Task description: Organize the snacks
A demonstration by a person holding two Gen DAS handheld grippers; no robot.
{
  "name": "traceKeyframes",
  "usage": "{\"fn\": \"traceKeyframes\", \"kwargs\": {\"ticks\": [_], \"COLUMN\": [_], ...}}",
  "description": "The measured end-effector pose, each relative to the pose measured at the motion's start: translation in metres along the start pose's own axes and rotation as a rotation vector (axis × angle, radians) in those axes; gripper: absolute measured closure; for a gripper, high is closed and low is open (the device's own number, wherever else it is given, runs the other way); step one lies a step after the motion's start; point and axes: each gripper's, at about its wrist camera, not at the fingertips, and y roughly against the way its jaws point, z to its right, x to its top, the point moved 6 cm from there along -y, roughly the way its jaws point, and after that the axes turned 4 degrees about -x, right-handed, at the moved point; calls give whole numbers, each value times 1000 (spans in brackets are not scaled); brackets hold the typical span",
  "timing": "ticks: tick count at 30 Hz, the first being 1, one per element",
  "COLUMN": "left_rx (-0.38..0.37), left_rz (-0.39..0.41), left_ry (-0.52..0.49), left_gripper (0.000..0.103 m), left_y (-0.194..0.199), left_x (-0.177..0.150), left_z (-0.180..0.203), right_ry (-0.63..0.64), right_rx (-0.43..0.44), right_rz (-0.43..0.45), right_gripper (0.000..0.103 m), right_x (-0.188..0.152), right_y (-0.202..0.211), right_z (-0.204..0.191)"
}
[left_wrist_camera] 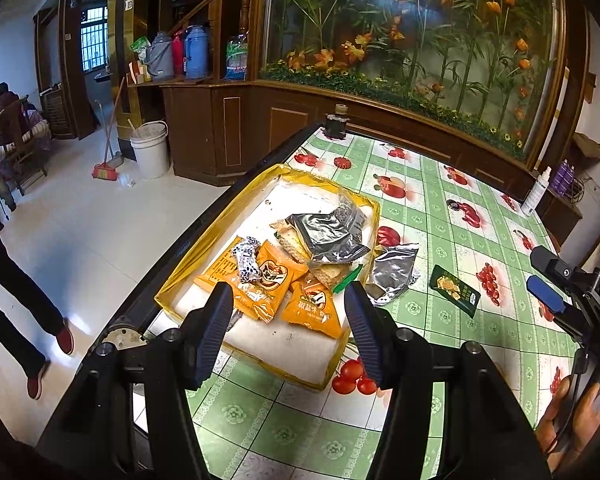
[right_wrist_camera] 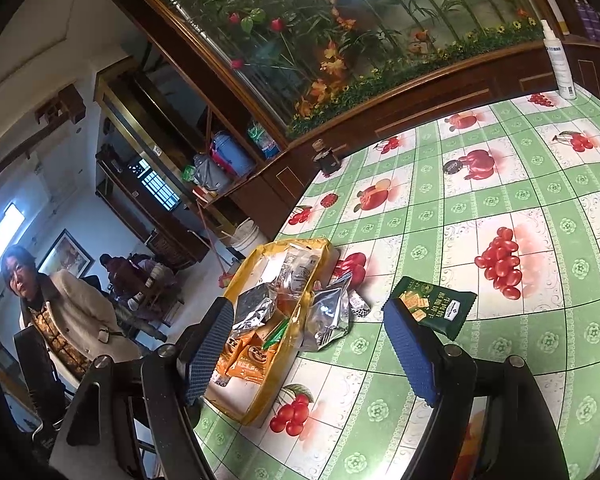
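The yellow box (left_wrist_camera: 188,256) on the table (left_wrist_camera: 432,216) holds most snacks. A silver bag (left_wrist_camera: 392,272) and green pack (left_wrist_camera: 454,289) lie outside: light, crinkly, slippery. Pinch an edge. Both the left gripper (left_wrist_camera: 288,332) and right gripper (right_wrist_camera: 312,348) are wide and empty.

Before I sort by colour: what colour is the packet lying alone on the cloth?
Dark green; right wrist view.

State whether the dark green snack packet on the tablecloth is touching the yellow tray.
Apart. The left wrist view shows the dark green snack packet lying beyond a silver packet, with bare tablecloth separating it from the yellow tray.
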Motion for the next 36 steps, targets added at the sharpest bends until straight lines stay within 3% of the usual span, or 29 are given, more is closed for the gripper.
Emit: {"fn": "traceKeyframes", "kwargs": {"ticks": [8, 13, 19, 25, 31, 33, 36], "left_rx": [-30, -70, -145, -176, -187, -186, -188], "left_rz": [-44, -71, -152, -253, -315, -318, -315], "left_ry": [4, 5, -16, -42, -58, -65, -70], "left_gripper": [46, 46, 46, 46, 46, 46, 46], "left_y": [-11, -18, -40, -66, -77, -77, -77], "left_x": [-5, -13, -24, -49, -60, -59, -56], "left_z": [8, 15, 40, 58, 61, 63, 64], "right_ry": [-25, -22, -20, 168, 507, 552, 520], "right_rx": [-8, -57, -99, -176, -304, -314, -311], "right_rz": [-5, 12, -90, -244, -358, -396, -416], "right_gripper": [23, 20, 19, 19, 19, 18, 16], "right_x": [2, 1, -7, -10, -28, -36, -34], "right_y": [0, 7, -24, -95, -185, -204, -201], "right_z": [13, 25, 44, 26, -22, -22, -9]}}
